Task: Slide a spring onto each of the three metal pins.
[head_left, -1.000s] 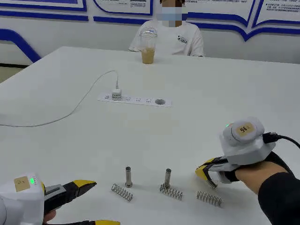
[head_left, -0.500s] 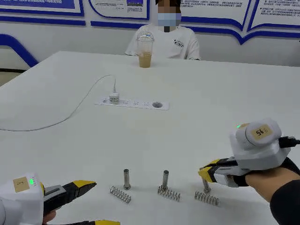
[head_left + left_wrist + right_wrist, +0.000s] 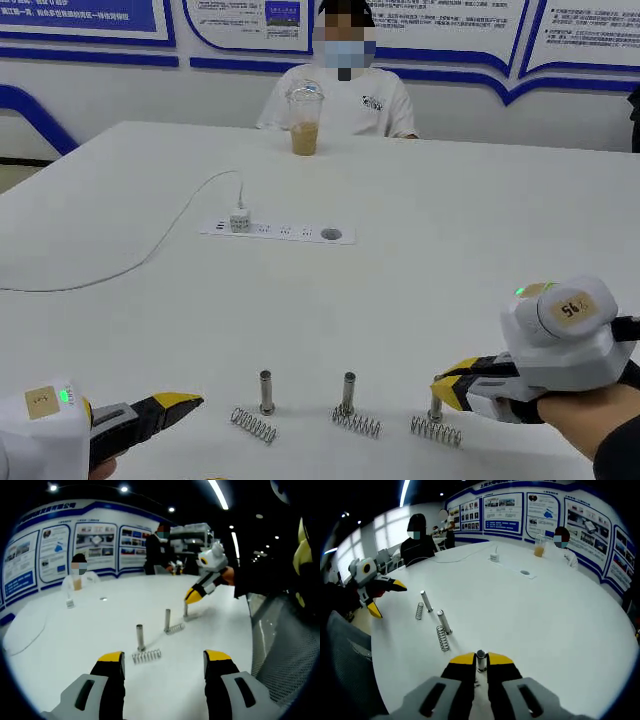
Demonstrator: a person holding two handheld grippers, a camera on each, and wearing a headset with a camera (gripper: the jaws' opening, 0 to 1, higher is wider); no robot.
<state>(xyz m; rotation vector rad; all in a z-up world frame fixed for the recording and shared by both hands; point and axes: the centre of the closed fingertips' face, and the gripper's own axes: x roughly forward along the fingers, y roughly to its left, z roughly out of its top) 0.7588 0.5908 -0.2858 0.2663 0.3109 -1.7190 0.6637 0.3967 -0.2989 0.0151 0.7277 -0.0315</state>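
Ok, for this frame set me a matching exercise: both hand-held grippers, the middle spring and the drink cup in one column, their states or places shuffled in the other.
Things:
1. left hand-held gripper
2. right hand-held gripper
3. middle spring
4. cup

States or places:
a. lying on its side on the table
b. jaws wide apart, nothing between them
c. standing upright near the far edge
d. jaws closed around the top of the right pin

Pairs: 1-b, 2-d, 3-a, 4-c
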